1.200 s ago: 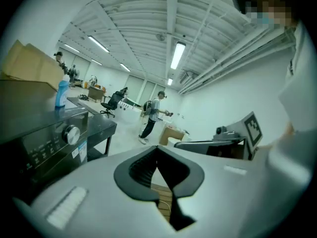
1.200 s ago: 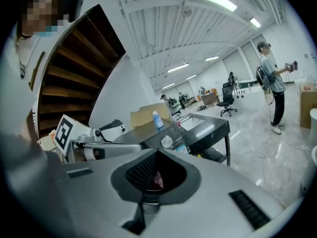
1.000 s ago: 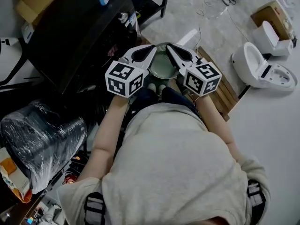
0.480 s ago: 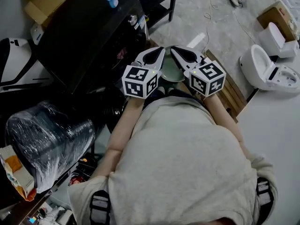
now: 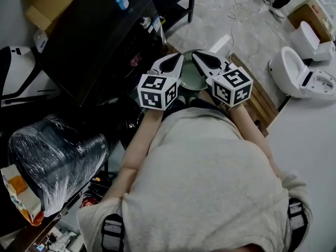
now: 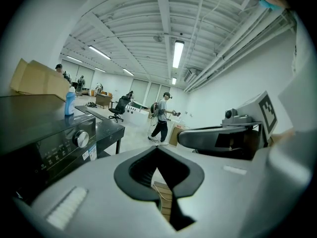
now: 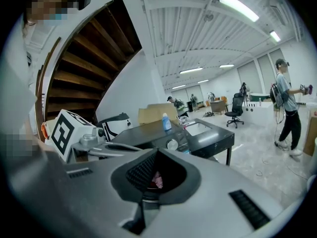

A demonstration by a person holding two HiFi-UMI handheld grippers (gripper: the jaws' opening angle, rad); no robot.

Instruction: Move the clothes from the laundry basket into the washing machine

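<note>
The left tongs (image 5: pixel 179 58) and right tongs (image 5: pixel 195 55), both closed and empty, hung beside the washing machine (image 5: pixel 89 41), the left nearer.

Blue bottle (image 5: pixel 121 0) stands atop the washing machine (image 5: pixel 89 41).

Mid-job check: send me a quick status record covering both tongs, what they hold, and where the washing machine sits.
Left tongs: shut, nothing between them
Right tongs: shut, nothing between them
Placement: side by side, close in front of the person's body
Washing machine: black, at the left of the head view
On the machine: blue bottle
Clothes: none gripped
</note>
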